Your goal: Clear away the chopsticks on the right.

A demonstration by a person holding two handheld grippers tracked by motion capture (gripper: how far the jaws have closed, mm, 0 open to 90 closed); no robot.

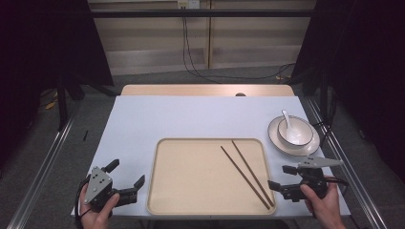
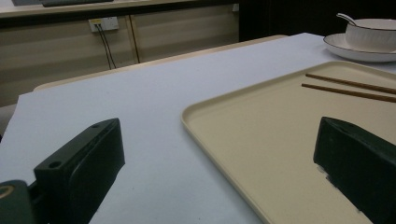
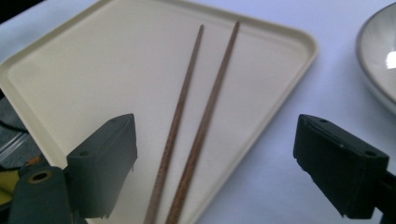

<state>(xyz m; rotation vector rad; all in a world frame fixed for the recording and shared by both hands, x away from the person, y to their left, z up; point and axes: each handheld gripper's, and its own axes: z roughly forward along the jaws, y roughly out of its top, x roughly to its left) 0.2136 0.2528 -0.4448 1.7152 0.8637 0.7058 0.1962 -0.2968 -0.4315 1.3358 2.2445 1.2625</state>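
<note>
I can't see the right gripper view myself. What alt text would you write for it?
Two brown chopsticks lie side by side on a cream tray, seen between the right gripper's two black jaws, which stand wide open and touch neither. A white plate's rim shows at the right, on the pale table.

Overall light: even, soft, from overhead; bench bright, pale blue-white.
Surroundings: far left and far right of the high view fall into near-black; floor dim grey.
Shadows: faint and short under the chopsticks; soft dark patch beneath the left hand-held gripper.
Glare: small white highlight on the plate in the right gripper view; mild sheen on the bowl rim.
Focus, high view: moderate sharpness, slight softness throughout, low resolution.
Focus, left gripper view: near jaws dark and soft; far wall slightly blurred.
Focus, right gripper view: tray and chopsticks fairly sharp; near jaws soft.
Edge distortion: none evident.
</note>
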